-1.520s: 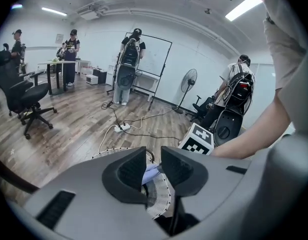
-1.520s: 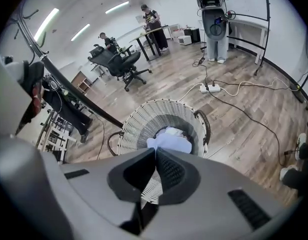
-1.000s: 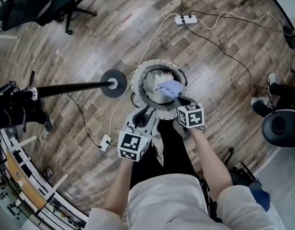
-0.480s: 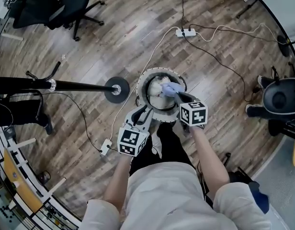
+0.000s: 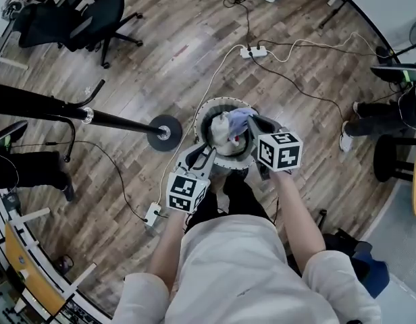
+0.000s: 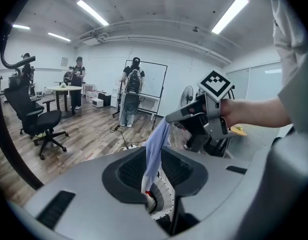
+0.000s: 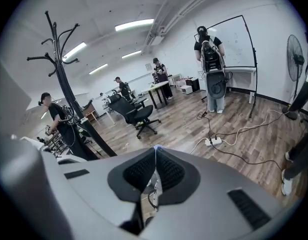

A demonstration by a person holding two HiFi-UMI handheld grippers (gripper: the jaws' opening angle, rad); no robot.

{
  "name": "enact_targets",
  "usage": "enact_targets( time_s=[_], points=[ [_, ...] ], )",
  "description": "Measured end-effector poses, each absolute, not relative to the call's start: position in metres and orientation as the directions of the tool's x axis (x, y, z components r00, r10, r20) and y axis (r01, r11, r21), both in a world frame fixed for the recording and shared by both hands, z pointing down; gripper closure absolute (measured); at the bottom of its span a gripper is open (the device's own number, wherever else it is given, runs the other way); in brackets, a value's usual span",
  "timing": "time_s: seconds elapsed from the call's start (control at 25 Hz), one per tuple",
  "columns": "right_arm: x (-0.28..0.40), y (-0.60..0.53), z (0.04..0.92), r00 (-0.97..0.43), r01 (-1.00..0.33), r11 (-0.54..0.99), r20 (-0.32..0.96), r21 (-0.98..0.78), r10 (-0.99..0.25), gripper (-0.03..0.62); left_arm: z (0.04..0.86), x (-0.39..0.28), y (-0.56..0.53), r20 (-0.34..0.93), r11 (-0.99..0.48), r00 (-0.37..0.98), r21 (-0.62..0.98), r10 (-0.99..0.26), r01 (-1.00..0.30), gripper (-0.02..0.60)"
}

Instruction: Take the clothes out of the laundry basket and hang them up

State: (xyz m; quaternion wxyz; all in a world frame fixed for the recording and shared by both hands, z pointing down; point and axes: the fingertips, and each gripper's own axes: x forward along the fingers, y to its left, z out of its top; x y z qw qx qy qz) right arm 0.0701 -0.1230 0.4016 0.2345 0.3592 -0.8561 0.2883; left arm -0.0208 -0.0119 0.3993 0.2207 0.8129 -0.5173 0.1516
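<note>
The floor (image 5: 161, 52) is laid in wood-grain planks with a dull sheen. The garment (image 5: 239, 119) is seen as thin, soft, pale blue cloth, matt. The right gripper (image 7: 155, 151) is cased in smooth matt grey plastic, its pads (image 7: 139, 173) black and finely ribbed. The coat stand (image 5: 120, 121) is finished in smooth black metal

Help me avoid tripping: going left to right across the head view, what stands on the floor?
Office chair → coat stand's round base → laundry basket → bystander's shoe.
</note>
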Motion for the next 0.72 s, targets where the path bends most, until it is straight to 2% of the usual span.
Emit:
enact_targets(
  time_s=[0.16, 0.4, 0.72],
  points=[
    [0.06, -0.118, 0.364, -0.625, -0.76, 0.58, 0.575, -0.294, -0.529, 0.585, 0.394, -0.029, 0.001, 0.454, -0.395, 0.449, 0.213, -0.769, -0.894, 0.48],
    [0.047, -0.112, 0.311, -0.615, -0.775, 0.576, 0.521, -0.261, -0.591, 0.585, 0.384, -0.021, 0.014, 0.406, -0.531, 0.581, 0.24, -0.706, -0.813, 0.48],
    [0.036, -0.105, 0.237, -0.604, -0.789, 0.581, 0.427, -0.2, -0.673, 0.585, 0.38, 0.005, 0.027, 0.39, -0.652, 0.679, 0.223, -0.622, -0.725, 0.48]
  ],
)
